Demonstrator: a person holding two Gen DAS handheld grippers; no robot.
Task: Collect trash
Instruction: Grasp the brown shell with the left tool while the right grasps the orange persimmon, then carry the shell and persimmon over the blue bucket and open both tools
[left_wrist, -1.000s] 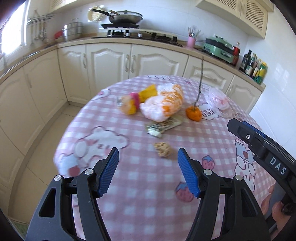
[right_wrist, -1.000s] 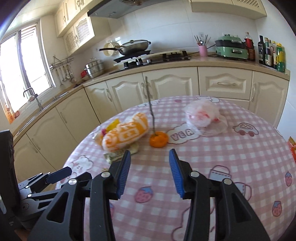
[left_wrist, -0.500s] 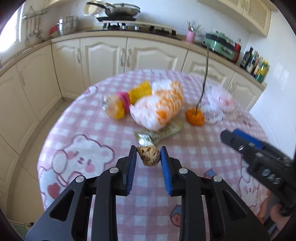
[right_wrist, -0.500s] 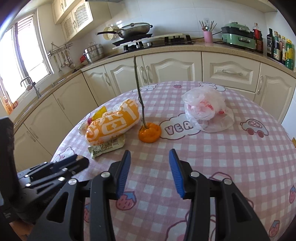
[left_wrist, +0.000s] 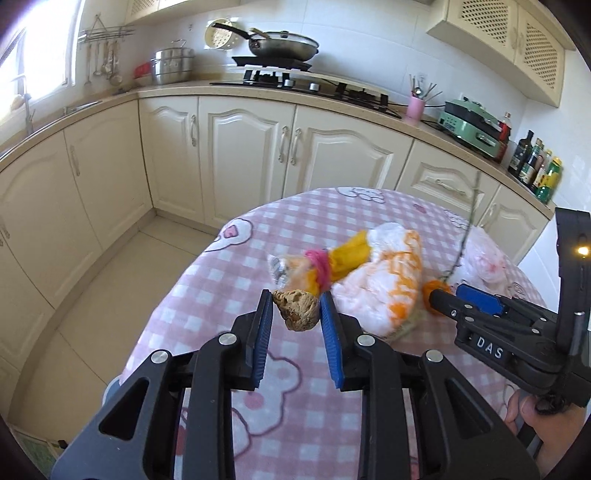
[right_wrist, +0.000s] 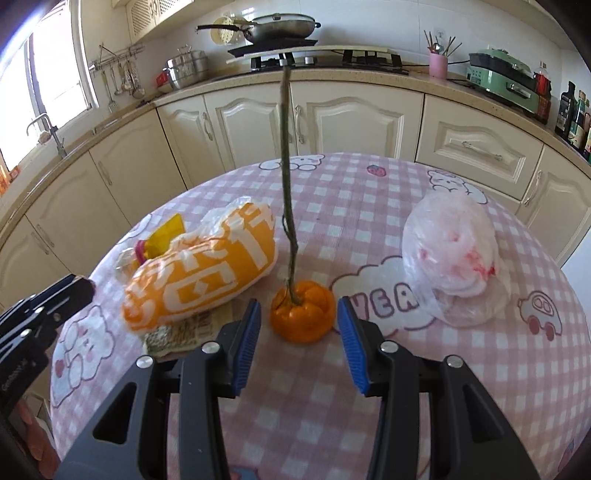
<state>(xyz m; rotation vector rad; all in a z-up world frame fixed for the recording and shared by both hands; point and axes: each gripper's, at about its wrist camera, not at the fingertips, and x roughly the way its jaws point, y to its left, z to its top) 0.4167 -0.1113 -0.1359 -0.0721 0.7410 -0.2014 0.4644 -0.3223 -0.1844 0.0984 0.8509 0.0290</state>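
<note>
"DAS" stands on the right gripper (left_wrist: 469, 301); "VEA" shows on the tablecloth (right_wrist: 369, 184).

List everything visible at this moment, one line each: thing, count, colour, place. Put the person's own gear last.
brown crumpled lump: 1, tan, clamped between the left gripper's pads, above the table
orange peel with twig: 1, orange with a greenish stem standing up, on the table between the right gripper's open pads, untouched
orange-and-white bag: 1, on the table left of the peel
yellow wrapper with pink band: 1, behind the bag
flat printed wrapper: 1, greenish, partly under the bag
clear bag with pink contents: 1, table's right side
table: 1, pink checked cloth
wok: 1, grey, on the stove
pink utensil cup: 1, on the counter
green cooker: 1, on the counter
left gripper: black, blue pads
right gripper: black, blue pads
</note>
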